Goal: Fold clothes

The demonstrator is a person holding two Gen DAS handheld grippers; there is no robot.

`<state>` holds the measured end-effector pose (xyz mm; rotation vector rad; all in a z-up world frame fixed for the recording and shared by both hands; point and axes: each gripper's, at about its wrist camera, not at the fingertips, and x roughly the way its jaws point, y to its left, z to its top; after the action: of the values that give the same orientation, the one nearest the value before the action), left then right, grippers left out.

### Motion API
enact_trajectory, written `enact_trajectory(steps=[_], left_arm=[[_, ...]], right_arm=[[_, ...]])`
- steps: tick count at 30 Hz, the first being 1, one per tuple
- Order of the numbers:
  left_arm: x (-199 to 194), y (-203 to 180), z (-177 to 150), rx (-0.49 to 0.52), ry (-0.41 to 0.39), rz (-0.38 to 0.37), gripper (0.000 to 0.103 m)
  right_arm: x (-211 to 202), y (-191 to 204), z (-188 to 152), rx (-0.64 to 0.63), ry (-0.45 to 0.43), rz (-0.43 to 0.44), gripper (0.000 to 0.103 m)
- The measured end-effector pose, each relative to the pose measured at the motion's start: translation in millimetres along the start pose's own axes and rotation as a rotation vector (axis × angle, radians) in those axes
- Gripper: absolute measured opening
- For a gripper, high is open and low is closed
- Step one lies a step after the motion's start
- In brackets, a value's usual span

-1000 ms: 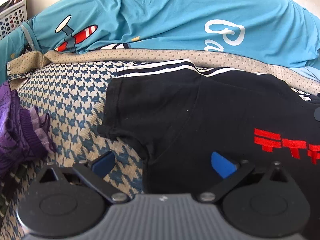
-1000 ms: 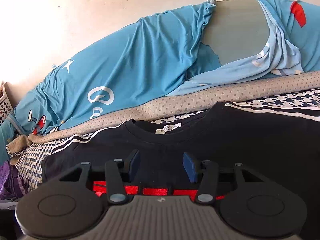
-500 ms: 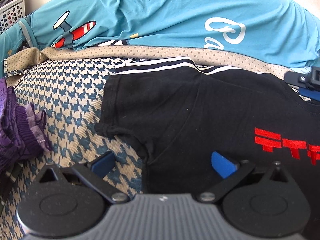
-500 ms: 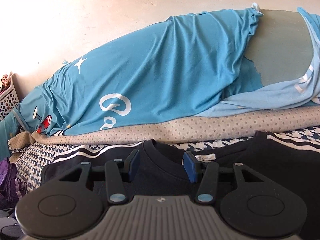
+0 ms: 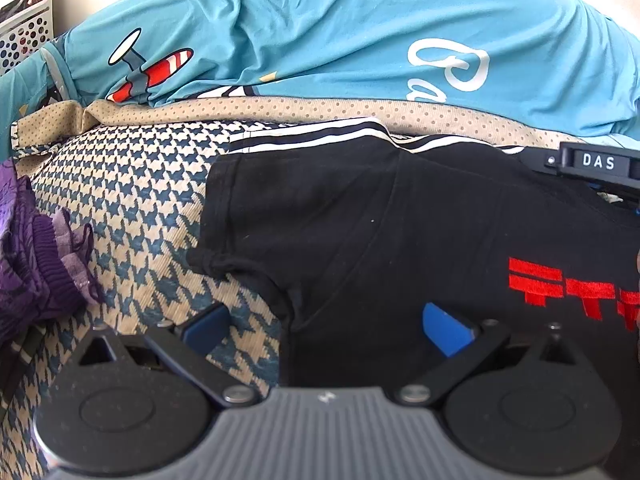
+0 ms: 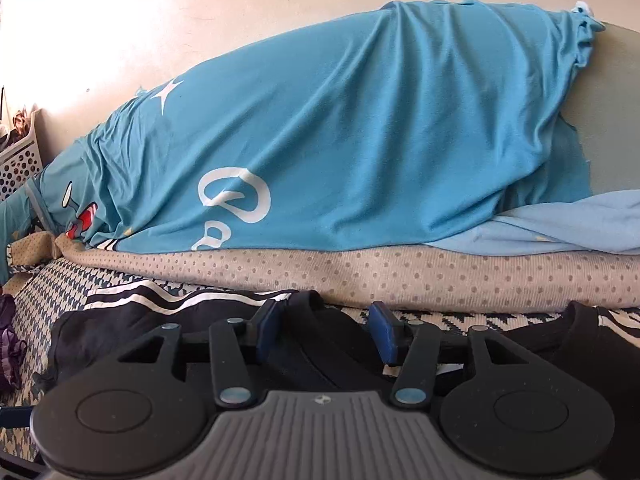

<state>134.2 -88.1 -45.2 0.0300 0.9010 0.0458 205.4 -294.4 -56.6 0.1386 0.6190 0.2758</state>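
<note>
A black T-shirt (image 5: 400, 232) with red lettering lies spread on a houndstooth-patterned cover (image 5: 132, 184), filling the centre and right of the left wrist view. The left gripper (image 5: 324, 326) sits low at the frame's bottom, jaws released wide, straddling the shirt's side seam below the sleeve. The right gripper (image 6: 324, 332), jaws also released, is at the collar in the lower centre of its view. A blue sheet (image 6: 340, 140) drapes across the top. Purple clothing (image 5: 32, 256) bunches at the left edge.
</note>
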Motion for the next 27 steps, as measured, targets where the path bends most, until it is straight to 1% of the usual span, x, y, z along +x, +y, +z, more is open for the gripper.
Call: enact_trajectory(steps=[2, 3, 4, 5, 6, 7, 9, 14, 16, 17, 19, 20, 21, 22, 23, 24, 26, 27], left_arm=[[0, 0, 0, 0.000, -0.002, 0.001, 0.103], [0, 0, 0, 0.001, -0.003, 0.002, 0.103], [0, -1, -1, 0.002, -0.004, 0.002, 0.103], [-1, -1, -1, 0.002, -0.006, 0.002, 0.103], [-1, -1, -1, 0.003, -0.008, 0.003, 0.103], [-1, -1, -1, 0.003, -0.010, 0.003, 0.103], [-1, -1, -2, 0.003, -0.011, 0.003, 0.103], [0, -1, -2, 0.007, -0.015, 0.005, 0.103], [0, -1, -2, 0.009, -0.017, 0.006, 0.103], [0, -1, -2, 0.009, -0.018, 0.007, 0.103], [-1, -2, -2, 0.010, -0.021, 0.008, 0.103], [-1, -2, -2, 0.009, -0.021, 0.009, 0.103], [-1, -2, -2, 0.008, -0.021, 0.009, 0.103], [-1, -2, -2, 0.008, -0.021, 0.010, 0.103], [0, -2, -2, 0.007, -0.021, 0.010, 0.103], [0, -2, -2, 0.006, -0.022, 0.011, 0.103], [0, -2, -1, 0.005, -0.022, 0.012, 0.103], [0, -2, -2, 0.004, -0.022, 0.011, 0.103]], right_arm=[[3, 9, -3, -0.061, 0.005, -0.019, 0.038], [4, 14, -4, -0.097, 0.007, -0.036, 0.033], [5, 19, -6, -0.129, 0.006, -0.051, 0.032], [6, 22, -6, -0.147, 0.004, -0.056, 0.027], [6, 23, -6, -0.151, -0.009, -0.059, 0.022], [4, 23, -6, -0.151, -0.028, -0.063, 0.020], [1, 25, -6, -0.151, -0.067, -0.072, 0.013], [-8, 27, -6, -0.151, -0.165, -0.092, 0.013], [-7, 26, -7, -0.142, -0.173, -0.101, 0.013], [-6, 22, -7, -0.123, -0.166, -0.099, 0.016], [-4, 16, -7, -0.086, -0.152, -0.094, 0.017], [-3, 13, -7, -0.068, -0.144, -0.092, 0.020], [-3, 9, -7, -0.049, -0.137, -0.090, 0.029], [-2, 6, -6, -0.030, -0.129, -0.087, 0.033], [-1, 3, -6, -0.012, -0.122, -0.085, 0.041], [-4, -1, -6, 0.014, -0.130, -0.081, 0.047], [-15, -12, -4, 0.072, -0.153, -0.068, 0.051], [-19, -17, 0, 0.095, -0.146, -0.057, 0.051]])
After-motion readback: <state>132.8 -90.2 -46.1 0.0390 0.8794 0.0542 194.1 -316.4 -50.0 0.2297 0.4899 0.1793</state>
